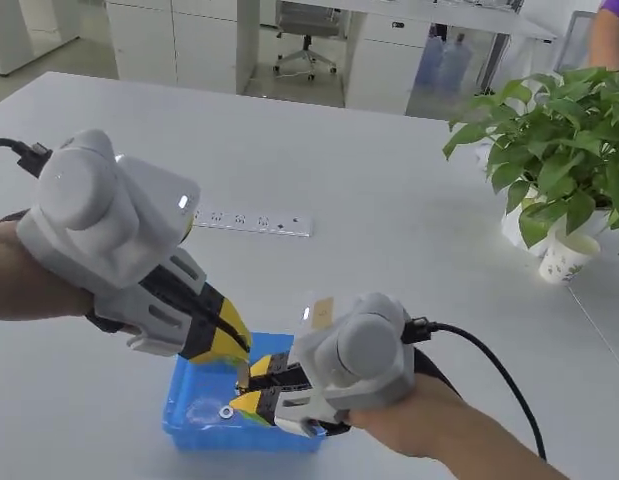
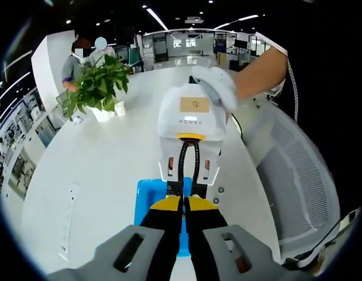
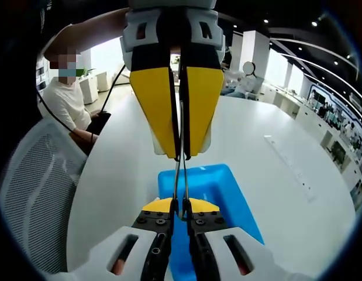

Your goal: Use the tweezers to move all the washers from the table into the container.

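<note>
Yellow-tipped jaws of the right gripper (image 3: 182, 206) are pressed nearly together on the thin metal tweezers (image 3: 179, 178). The far end of the tweezers runs up between the jaws of the left gripper (image 3: 182, 153), likewise pinched close around it. Both grippers meet tip to tip just above the blue container (image 1: 186, 405) on the white table (image 1: 389, 200). One washer (image 1: 226, 411) lies inside the container, below the jaws.
</note>
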A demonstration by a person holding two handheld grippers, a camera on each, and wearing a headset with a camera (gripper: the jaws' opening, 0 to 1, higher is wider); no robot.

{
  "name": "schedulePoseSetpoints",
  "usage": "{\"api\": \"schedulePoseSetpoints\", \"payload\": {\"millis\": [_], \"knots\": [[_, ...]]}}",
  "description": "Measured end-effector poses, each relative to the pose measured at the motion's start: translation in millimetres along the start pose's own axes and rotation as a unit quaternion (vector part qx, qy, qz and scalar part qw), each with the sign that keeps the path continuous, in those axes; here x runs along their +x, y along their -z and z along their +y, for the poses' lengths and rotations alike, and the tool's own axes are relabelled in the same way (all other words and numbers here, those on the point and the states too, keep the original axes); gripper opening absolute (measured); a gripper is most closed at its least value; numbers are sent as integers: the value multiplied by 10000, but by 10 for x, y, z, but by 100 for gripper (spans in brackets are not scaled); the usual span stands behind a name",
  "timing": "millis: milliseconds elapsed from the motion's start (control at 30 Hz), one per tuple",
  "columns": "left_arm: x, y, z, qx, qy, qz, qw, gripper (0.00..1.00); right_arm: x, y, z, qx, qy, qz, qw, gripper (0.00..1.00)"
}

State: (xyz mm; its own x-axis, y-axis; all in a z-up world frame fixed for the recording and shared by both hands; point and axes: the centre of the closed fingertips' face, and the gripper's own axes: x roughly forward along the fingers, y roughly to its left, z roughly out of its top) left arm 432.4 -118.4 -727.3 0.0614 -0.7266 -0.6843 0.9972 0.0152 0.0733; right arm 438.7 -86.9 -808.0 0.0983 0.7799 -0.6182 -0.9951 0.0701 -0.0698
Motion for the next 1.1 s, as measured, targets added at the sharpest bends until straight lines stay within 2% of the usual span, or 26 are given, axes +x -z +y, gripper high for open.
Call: {"api": "schedulePoseSetpoints", "payload": {"millis": [333, 700, 1100], "knots": [[120, 140, 122, -26, 44, 74, 10000, 5, 121, 122, -95, 77, -90, 125, 9999, 9], [228, 279, 200, -78, 79, 154, 9998, 4, 253, 258, -168, 148, -220, 249, 9993, 10], [341, 425, 224, -176, 125, 179, 9996, 4, 376, 400, -165, 214, -412, 439, 9980, 10]]}}
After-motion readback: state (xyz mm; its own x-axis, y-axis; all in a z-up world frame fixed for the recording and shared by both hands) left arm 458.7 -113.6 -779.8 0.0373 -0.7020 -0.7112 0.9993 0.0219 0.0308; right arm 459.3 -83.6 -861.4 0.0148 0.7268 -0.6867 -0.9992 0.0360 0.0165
